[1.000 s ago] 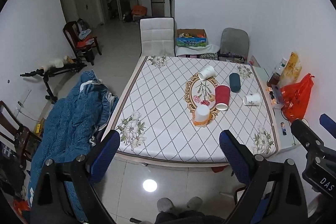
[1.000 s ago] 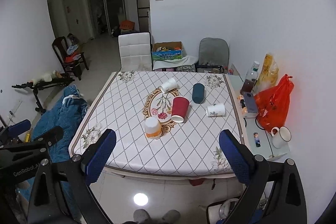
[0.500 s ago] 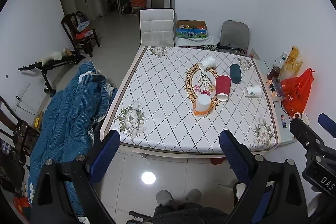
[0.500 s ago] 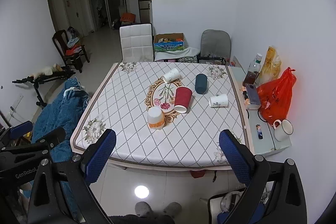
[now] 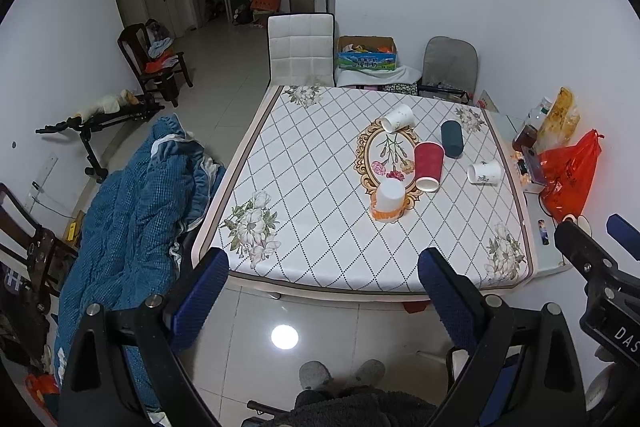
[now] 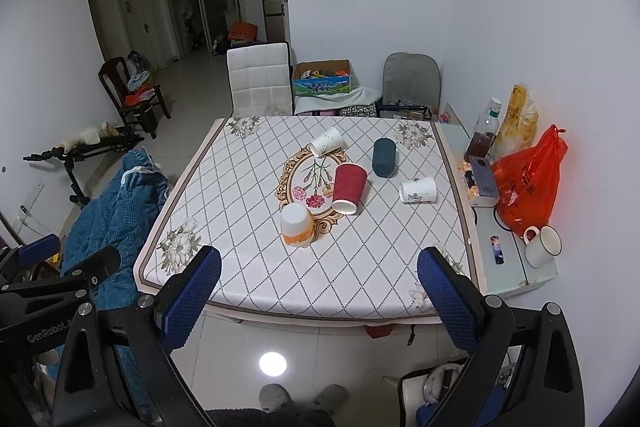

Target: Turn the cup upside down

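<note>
Several cups are on the table (image 5: 304, 187) (image 6: 248, 187). A white cup with an orange band (image 5: 388, 201) (image 6: 297, 224) stands upside down near the front. A red cup (image 5: 429, 166) (image 6: 349, 188), a white cup (image 5: 397, 119) (image 6: 327, 142), a dark blue cup (image 5: 452, 138) (image 6: 384, 157) and a white printed cup (image 5: 485, 171) (image 6: 418, 189) lie on their sides. My left gripper (image 5: 322, 291) and right gripper (image 6: 319, 287) are open and empty, held well back from the table's front edge.
A blue blanket (image 5: 132, 211) lies left of the table. A side shelf on the right holds an orange bag (image 6: 528, 183), a bottle (image 6: 482, 135) and a mug (image 6: 542, 246). A white chair (image 5: 301, 47) and a grey chair (image 5: 450, 65) stand behind the table.
Both grippers have drawn back and risen, so the table looks smaller and farther. The cups have not moved.
</note>
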